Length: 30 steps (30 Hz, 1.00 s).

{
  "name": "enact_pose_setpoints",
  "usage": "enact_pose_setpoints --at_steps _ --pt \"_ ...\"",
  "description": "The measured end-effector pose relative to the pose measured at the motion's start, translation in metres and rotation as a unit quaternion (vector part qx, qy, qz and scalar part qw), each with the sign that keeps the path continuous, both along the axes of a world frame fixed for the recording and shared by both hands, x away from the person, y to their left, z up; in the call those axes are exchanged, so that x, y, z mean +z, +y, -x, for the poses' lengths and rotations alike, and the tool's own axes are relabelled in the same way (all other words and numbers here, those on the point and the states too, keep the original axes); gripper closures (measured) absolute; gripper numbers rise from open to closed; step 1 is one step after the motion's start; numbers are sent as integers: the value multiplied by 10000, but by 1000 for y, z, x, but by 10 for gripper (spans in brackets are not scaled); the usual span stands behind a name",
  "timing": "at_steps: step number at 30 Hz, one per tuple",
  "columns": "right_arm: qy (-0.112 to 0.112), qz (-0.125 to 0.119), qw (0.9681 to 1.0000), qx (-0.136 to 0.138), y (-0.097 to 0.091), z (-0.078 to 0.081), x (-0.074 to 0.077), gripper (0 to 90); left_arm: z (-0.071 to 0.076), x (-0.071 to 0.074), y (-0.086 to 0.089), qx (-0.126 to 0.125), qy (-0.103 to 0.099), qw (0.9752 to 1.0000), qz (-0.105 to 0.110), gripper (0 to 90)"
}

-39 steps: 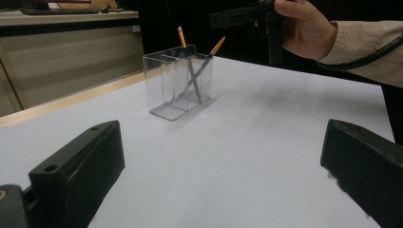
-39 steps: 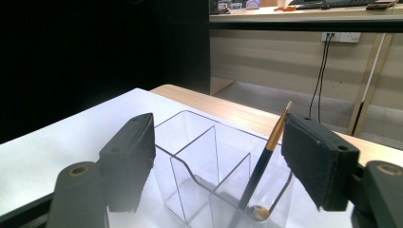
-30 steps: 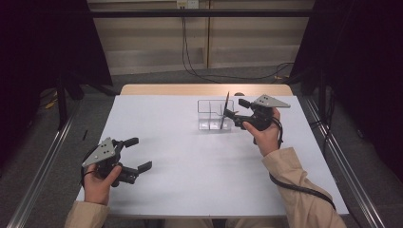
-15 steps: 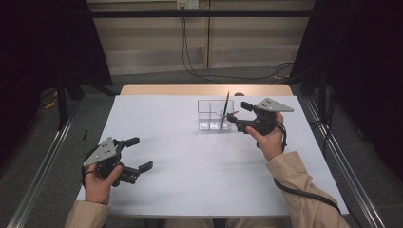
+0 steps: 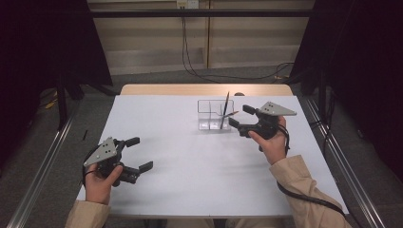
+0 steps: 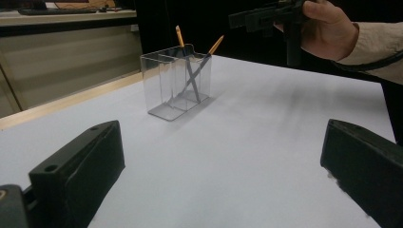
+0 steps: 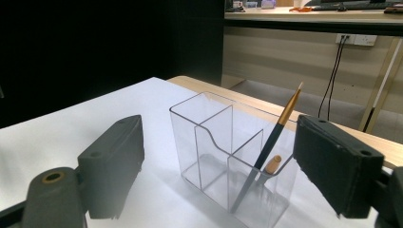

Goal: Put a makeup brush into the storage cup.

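A: The white table (image 5: 190,166) sits in a dim room, with dark curtains at either side and a pale wall panel with hanging cables behind it. Where is the holder from your seat?

B: The clear holder (image 5: 215,115) stands at about one o'clock, toward the far edge of the table. In your right gripper view you can see it is split into compartments. Two brushes (image 5: 225,110) lean in its right-hand end, crossing each other, gold ferrules up.

A: And your right gripper?

B: Your right gripper (image 5: 240,120) hangs just to the right of the holder, at three o'clock of it, and points at it. Its jaws have just been opening and now stand wide, with nothing pinched between them. In your right gripper view the holder and one upright brush (image 7: 271,142) show in the gap between the two black jaws, but the pads press on neither. The second brush tip (image 7: 273,164) pokes up lower, inside the same compartment.

A: And your left?

B: Your left gripper (image 5: 139,154) rests low at about eight o'clock, near the front edge, well apart from the holder. Its jaws stand wide and bare, with only table between them.
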State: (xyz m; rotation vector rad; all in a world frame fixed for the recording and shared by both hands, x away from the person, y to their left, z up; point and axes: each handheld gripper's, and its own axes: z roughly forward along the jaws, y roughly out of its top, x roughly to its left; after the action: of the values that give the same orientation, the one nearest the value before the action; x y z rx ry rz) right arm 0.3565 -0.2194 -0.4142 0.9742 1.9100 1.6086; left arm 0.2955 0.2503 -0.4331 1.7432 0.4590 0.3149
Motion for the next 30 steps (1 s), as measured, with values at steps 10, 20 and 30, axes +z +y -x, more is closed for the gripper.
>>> enact_pose_setpoints --at_steps 10,20,30 --pt "-47 -51 10000 14 -5 8 0 169 -1 0 0 4 -5 10000 -8 6" --pt "-20 -71 10000 44 -11 14 -2 166 -2 0 -2 4 -9 10000 13 6" --pt "-47 -6 9999 117 -16 24 -3 160 -2 0 -2 -9 -14 10000 -2 6"
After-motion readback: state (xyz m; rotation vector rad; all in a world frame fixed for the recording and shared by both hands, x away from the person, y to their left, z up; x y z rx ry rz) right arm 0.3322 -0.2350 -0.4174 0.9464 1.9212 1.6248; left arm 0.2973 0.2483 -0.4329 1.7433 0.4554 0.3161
